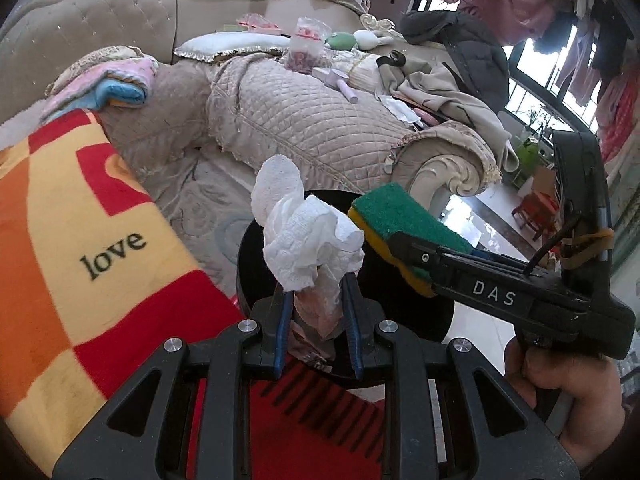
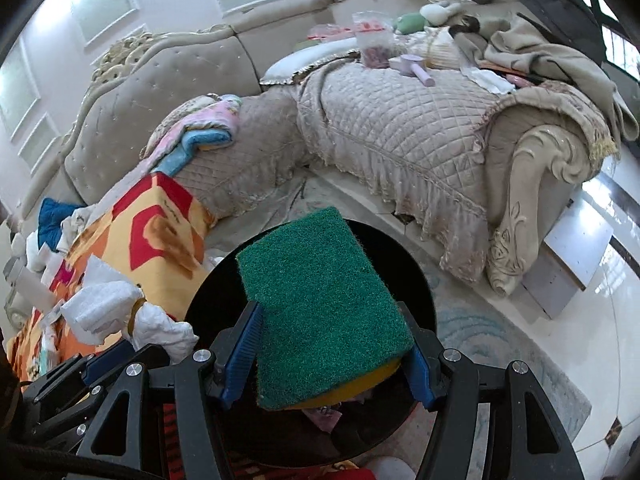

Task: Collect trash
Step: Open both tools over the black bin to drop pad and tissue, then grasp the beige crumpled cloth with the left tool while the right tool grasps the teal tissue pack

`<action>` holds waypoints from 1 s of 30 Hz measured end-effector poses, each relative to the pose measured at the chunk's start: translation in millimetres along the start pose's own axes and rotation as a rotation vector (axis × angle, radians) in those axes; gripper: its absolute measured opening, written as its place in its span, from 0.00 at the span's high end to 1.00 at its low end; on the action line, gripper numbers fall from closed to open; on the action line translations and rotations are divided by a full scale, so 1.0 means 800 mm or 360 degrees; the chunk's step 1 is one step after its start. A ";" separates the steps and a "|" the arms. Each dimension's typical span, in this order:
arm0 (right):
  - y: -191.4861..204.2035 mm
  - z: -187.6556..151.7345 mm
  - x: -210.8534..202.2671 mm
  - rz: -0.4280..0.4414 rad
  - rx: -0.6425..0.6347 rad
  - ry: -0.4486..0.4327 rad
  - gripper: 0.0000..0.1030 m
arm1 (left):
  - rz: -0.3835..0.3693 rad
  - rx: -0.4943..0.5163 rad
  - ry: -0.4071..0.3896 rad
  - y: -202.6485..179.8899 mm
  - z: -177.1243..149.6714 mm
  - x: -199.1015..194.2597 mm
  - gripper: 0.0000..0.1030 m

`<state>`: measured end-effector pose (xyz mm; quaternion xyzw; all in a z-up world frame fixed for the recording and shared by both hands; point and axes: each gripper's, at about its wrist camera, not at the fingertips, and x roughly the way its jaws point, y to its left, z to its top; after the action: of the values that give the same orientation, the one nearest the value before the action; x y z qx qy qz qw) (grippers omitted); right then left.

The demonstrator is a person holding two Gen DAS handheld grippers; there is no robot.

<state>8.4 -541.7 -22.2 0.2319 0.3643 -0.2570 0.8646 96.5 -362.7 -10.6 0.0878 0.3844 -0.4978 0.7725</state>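
Observation:
My left gripper [image 1: 316, 280] is shut on a crumpled white tissue [image 1: 308, 232] and holds it over the open black bin [image 1: 248, 264]. My right gripper [image 2: 332, 320] is shut on a green and yellow sponge [image 2: 320, 300], also above the black bin [image 2: 420, 280]. The right gripper with its sponge [image 1: 400, 216] shows at the right of the left wrist view, close beside the tissue. The tissue [image 2: 116, 308] and the left gripper show at the lower left of the right wrist view. Some pinkish scraps lie inside the bin.
A red, orange and yellow "love" blanket [image 1: 80, 240] lies to the left of the bin. A quilted beige sofa [image 2: 400, 128] with clothes, a bag and small items stands behind. A pale rug [image 2: 500, 340] and shiny tile floor are to the right.

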 end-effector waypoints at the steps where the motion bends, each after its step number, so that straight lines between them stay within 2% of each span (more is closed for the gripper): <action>1: -0.001 0.000 0.000 -0.0010 0.0007 -0.0005 0.39 | -0.0004 -0.0004 0.0004 0.000 0.000 0.001 0.78; 5: -0.009 0.001 0.001 -0.0024 0.0051 -0.0004 0.36 | -0.0002 -0.0008 0.0044 0.003 -0.004 0.006 0.76; 7: -0.011 0.002 0.004 0.0008 0.0084 0.0011 0.29 | 0.0016 -0.0026 0.0074 0.002 -0.007 0.013 0.68; 8: -0.013 0.001 0.006 0.0037 0.0107 0.0022 0.28 | 0.0019 -0.0019 0.0090 0.002 -0.008 0.016 0.66; 12: -0.010 -0.001 0.004 0.0039 0.0122 0.0008 0.28 | 0.0019 -0.0029 0.0074 0.001 -0.008 0.012 0.44; 18: -0.012 0.001 -0.005 0.0019 0.0161 -0.0055 0.28 | 0.0014 -0.0160 0.0065 0.023 -0.009 0.005 0.43; 22: 0.006 0.002 -0.011 0.0056 0.0183 -0.0110 0.28 | 0.0064 -0.0296 -0.0006 0.044 -0.016 -0.030 0.43; 25: 0.039 -0.001 -0.012 0.0110 0.0103 -0.0125 0.28 | 0.0147 -0.0362 -0.0059 0.060 -0.024 -0.066 0.43; 30: 0.118 -0.018 -0.015 0.0266 -0.0125 -0.0145 0.28 | 0.0393 -0.0500 -0.0204 0.114 -0.041 -0.151 0.43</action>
<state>51.6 -458.0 -2.1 0.2155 0.3139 -0.1797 0.9071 130.8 -215.9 26.6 -0.0191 0.3937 -0.3377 0.8547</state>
